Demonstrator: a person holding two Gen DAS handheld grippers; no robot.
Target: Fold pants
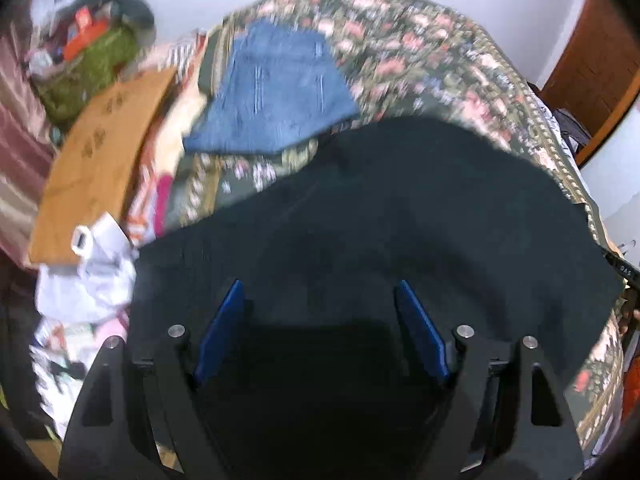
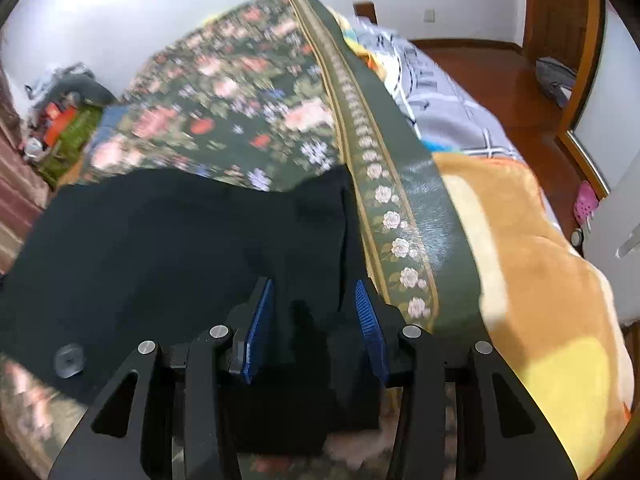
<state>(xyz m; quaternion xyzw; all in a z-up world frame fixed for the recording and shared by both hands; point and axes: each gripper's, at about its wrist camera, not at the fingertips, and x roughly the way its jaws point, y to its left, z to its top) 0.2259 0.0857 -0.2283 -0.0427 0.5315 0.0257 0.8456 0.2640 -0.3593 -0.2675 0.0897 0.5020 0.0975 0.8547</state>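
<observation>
Left wrist view, left edge: clutter pile [image 1: 86, 46] at upper left, with green and orange items, blurred. Below it, brown cardboard sheet [image 1: 100, 160] lying tilted; white crumpled items [image 1: 96, 276] at lower left. Left of centre, upper half: folded blue jeans [image 1: 276, 88] resting on floral bedspread [image 1: 420, 52], just above the task item. Centre and lower half: black pants [image 1: 400, 216] spread flat on the bedspread, broad dark panel, matte, few visible creases, edges blurred. Bottom centre: left claw [image 1: 320, 300] open, blue pads wide apart, positioned over the black fabric; nothing between the pads but the cloth surface beneath. Contact with the cloth: cannot tell.

Right wrist view, left side: same clutter at far left edge. Black pants [image 2: 160, 240] filling the left and centre of the frame, lying on floral bedspread [image 2: 240, 100]; one narrow fold line running vertically near the right edge of the fabric. Small round grey object [image 2: 70, 360] on the cloth at lower left. Bottom centre: right claw [image 2: 316, 296] with blue pads apart, a raised section of black fabric standing between them; pads not visibly pressing it. Right of centre: green floral border strip [image 2: 384, 184], then orange-yellow blanket [image 2: 540, 280]. Far right: wooden floor [image 2: 500, 76], pink shoe [image 2: 585, 200].
</observation>
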